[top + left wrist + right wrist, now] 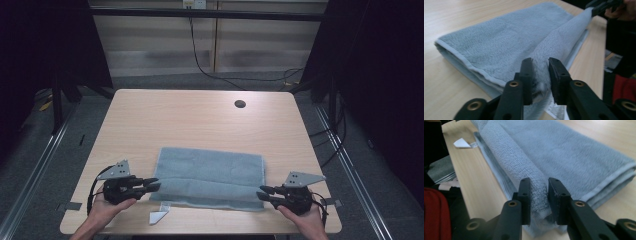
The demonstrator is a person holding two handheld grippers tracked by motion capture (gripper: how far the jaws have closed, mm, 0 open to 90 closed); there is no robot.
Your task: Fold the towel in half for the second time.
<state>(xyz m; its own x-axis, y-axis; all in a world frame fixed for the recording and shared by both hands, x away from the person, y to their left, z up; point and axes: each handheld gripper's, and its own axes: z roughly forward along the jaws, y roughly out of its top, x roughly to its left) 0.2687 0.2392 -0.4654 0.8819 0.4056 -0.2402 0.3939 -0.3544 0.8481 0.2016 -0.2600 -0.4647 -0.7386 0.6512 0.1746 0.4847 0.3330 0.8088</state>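
The grey towel (pixel 212 176) lies folded on the bench (pixel 200 117), near its front edge, with a raised fold along the towel's near side. Your left gripper (pixel 152 184) sits at the towel's left end, your right gripper (pixel 263 192) at its right end, both held low and level. Each gripper's fingers are released, the fold loose between them.

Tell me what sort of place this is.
Probably a lab or recording bay, not a home: a bare wooden table with a cable hole, dark curtains on both sides, metal floor rails and loose cables.
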